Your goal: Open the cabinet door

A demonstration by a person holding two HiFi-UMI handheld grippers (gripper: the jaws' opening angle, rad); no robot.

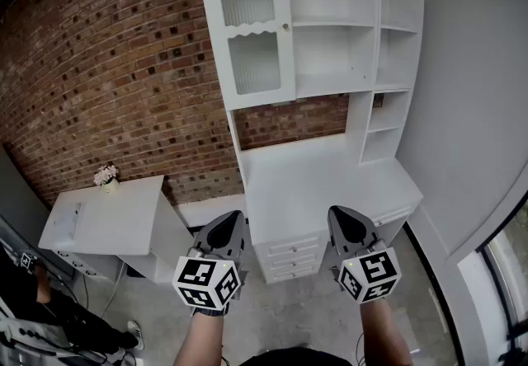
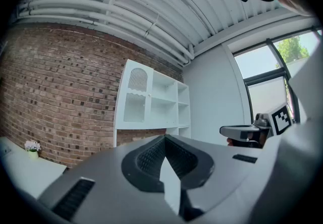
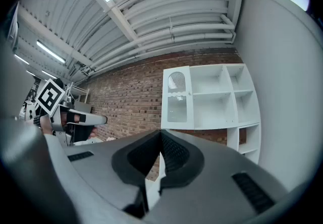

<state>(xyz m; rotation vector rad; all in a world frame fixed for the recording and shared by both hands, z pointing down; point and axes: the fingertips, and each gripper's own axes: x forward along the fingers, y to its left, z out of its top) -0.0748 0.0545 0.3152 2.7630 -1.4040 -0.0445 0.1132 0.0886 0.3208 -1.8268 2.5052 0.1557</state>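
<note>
A tall white cabinet (image 1: 330, 92) stands against the brick wall. Its one door (image 1: 247, 26), with an arched ribbed-glass panel and a small knob (image 1: 285, 26) on its right edge, is closed at the upper left; the door also shows in the left gripper view (image 2: 135, 94) and the right gripper view (image 3: 176, 97). My left gripper (image 1: 233, 216) and right gripper (image 1: 341, 213) are held level side by side, well short of the cabinet and below the door. Both are shut with nothing between the jaws (image 2: 164, 138) (image 3: 160, 133).
Open shelves (image 1: 355, 18) fill the cabinet's right side, above a white desktop (image 1: 322, 175) with drawers (image 1: 290, 257). A low white desk (image 1: 107, 220) with a small flower pot (image 1: 106, 177) stands at the left. A grey wall (image 1: 470, 109) is at the right.
</note>
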